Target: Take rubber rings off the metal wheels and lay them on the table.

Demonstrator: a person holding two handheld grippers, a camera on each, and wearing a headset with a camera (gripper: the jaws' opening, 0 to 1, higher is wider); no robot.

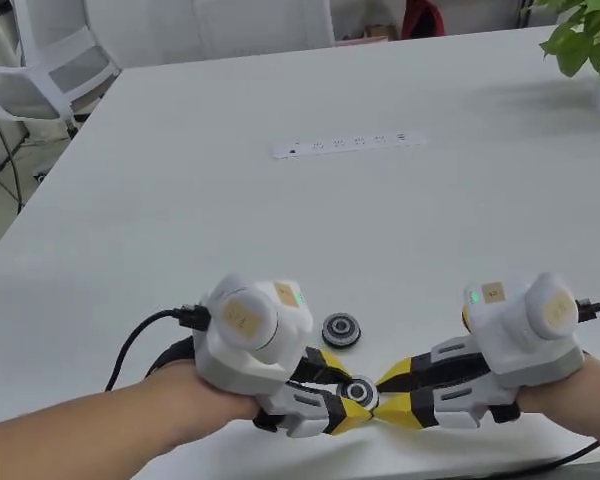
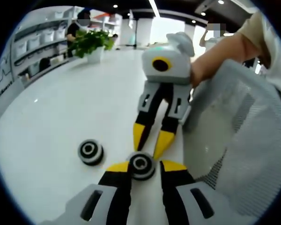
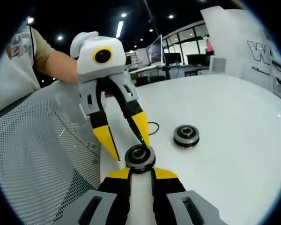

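Wheel [image 1: 358, 392] work is at the grasping stage, close to the near edge of the white bench [image 1: 280, 230]. The left gripper [image 1: 340, 392] comes in from the left, and in its own view the jaws sit on either side of the wheel, closed in against it. I judge it to be holding the wheel steady.

The right gripper [image 2: 150, 140] meets it head-on from the right. Its yellow tips are narrowed to a small gap at the wheel's rim. I cannot tell whether those jaws have already pinched the rubber ring [image 3: 140, 166] or are only touching it. The dark ring looks to be still seated round the metal.

A second wheel [image 1: 341, 329] lies flat on the bench just beyond the two grippers, slightly left, its ring also on. A power strip [image 1: 350, 145] lies well away toward the far side.

The next move probably calls for the right jaws to bite only the rubber edge. They would then peel it outward while the left holds firm. The pull should be slow, so the wheel does not slip free.
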